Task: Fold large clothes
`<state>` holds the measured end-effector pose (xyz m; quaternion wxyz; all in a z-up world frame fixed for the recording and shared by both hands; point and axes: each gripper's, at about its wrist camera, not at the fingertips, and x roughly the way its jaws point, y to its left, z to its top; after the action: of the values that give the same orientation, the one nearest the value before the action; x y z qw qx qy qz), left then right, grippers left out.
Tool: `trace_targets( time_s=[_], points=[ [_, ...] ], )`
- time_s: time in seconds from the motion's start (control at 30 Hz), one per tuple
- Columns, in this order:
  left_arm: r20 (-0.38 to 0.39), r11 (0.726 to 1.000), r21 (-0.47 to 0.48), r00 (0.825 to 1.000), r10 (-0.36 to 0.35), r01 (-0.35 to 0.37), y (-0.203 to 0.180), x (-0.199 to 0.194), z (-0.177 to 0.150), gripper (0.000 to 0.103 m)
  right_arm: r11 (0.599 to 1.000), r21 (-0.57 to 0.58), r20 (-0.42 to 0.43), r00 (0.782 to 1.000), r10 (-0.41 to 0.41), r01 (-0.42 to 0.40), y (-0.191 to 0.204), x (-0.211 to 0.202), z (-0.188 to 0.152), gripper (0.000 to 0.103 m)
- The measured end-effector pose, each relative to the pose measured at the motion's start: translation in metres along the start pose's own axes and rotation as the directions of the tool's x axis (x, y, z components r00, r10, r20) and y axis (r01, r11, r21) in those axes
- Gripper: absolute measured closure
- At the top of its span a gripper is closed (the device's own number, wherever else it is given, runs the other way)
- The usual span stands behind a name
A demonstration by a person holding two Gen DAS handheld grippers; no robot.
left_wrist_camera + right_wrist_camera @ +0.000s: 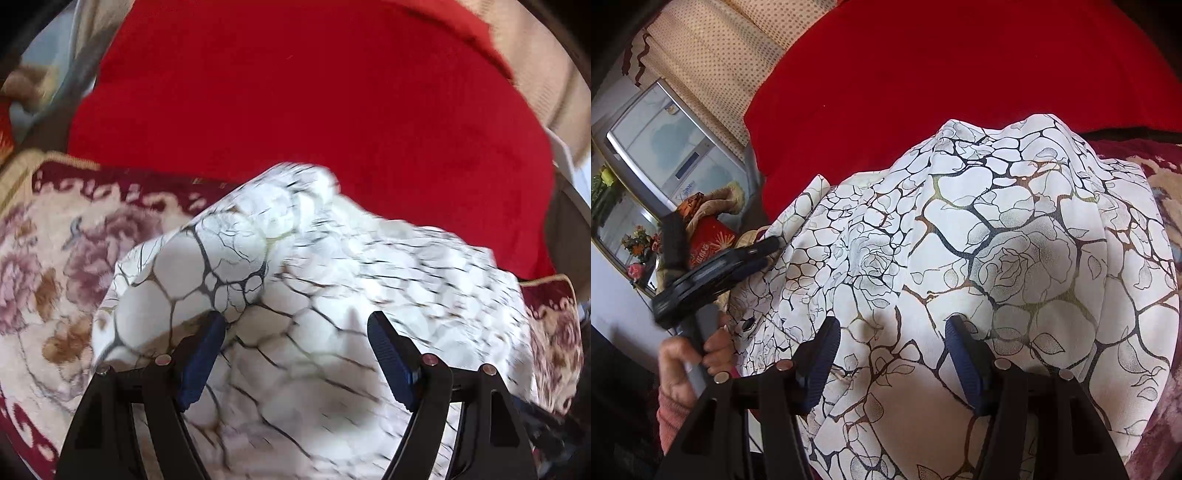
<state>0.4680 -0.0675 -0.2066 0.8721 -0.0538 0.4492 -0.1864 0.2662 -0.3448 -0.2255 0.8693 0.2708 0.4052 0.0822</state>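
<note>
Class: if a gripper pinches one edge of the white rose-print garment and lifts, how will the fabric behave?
The white rose-print garment already lies in soft creases and humps, so it would probably drape limply rather than hold shape. It looks thin, so likely light. Its smooth weave might slip between the left gripper pads unless pinched firmly.

Garment [406, 266] motion-blurred, left wrist view

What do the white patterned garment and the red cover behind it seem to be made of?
White garment: probably a thin, smooth woven fabric with a printed rose and crackle pattern; it falls in soft folds with a faint sheen. Red cover: likely a thicker, matte plush or fleece; it looks fuzzy and shows no gloss. Neither fibre can be told for certain.
</note>
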Motion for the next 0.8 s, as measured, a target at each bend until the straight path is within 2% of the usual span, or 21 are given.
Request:
trace_targets(
  time_s=[0.07, 0.13, 0.17, 0.23, 0.33, 0.4, 0.43, 0.53, 0.63, 0.73, 0.8],
  points=[
    [-0.012, 0.997, -0.064, 0.999, -0.046, 0.046, 0.015, 0.006, 0.008, 0.023, 1.0, 0.003, 0.0, 1.0, 0.002, -0.002, -0.001, 0.0, 0.0, 0.04],
    [0.009, 0.989, -0.117, 0.996, -0.087, 0.087, 0.028, 0.005, 0.017, 0.023, 1.0, 0.003, 0.001, 1.0, 0.002, -0.002, -0.001, 0.0, 0.0, 0.04],
    [0.039, 0.986, -0.145, 0.996, -0.074, 0.079, 0.039, 0.002, 0.024, 0.023, 1.0, 0.002, 0.001, 1.0, 0.001, -0.001, -0.001, 0.0, -0.001, 0.04],
    [0.084, 0.982, -0.187, 0.997, -0.002, 0.017, 0.06, -0.003, 0.03, 0.023, 1.0, -0.002, 0.001, 1.0, -0.002, 0.002, -0.001, 0.0, -0.001, 0.04],
    [0.051, 0.947, -0.3, 0.99, 0.132, -0.111, 0.093, -0.004, 0.025, 0.023, 1.0, 0.0, 0.001, 1.0, -0.002, 0.002, -0.001, 0.0, -0.001, 0.04],
    [0.038, 0.935, -0.338, 0.992, 0.123, -0.104, 0.104, -0.009, 0.018, 0.023, 1.0, -0.001, 0.001, 1.0, -0.003, 0.003, -0.001, 0.0, -0.001, 0.04],
    [0.04, 0.938, -0.329, 0.991, 0.125, -0.105, 0.103, -0.013, 0.016, 0.023, 1.0, -0.001, 0.001, 1.0, -0.004, 0.004, 0.0, 0.0, -0.001, 0.04],
    [0.088, 0.964, -0.225, 0.983, 0.164, -0.14, 0.081, -0.037, 0.009, 0.023, 1.0, 0.01, 0.003, 1.0, 0.006, -0.006, -0.001, -0.002, 0.001, 0.04],
    [0.121, 0.973, -0.162, 0.976, 0.183, -0.163, 0.062, -0.055, -0.004, 0.023, 0.999, 0.03, 0.016, 0.999, 0.029, -0.029, -0.003, -0.008, 0.003, 0.04],
    [0.119, 0.987, -0.099, 0.983, 0.141, -0.13, 0.039, -0.065, -0.024, 0.023, 0.998, 0.045, 0.085, 0.995, 0.048, -0.052, -0.007, -0.026, 0.006, 0.04],
    [0.107, 0.991, -0.025, 0.986, 0.131, -0.129, 0.017, -0.064, -0.036, 0.023, 0.997, 0.057, 0.131, 0.99, 0.053, -0.061, -0.012, -0.039, 0.009, 0.04]
  ],
)
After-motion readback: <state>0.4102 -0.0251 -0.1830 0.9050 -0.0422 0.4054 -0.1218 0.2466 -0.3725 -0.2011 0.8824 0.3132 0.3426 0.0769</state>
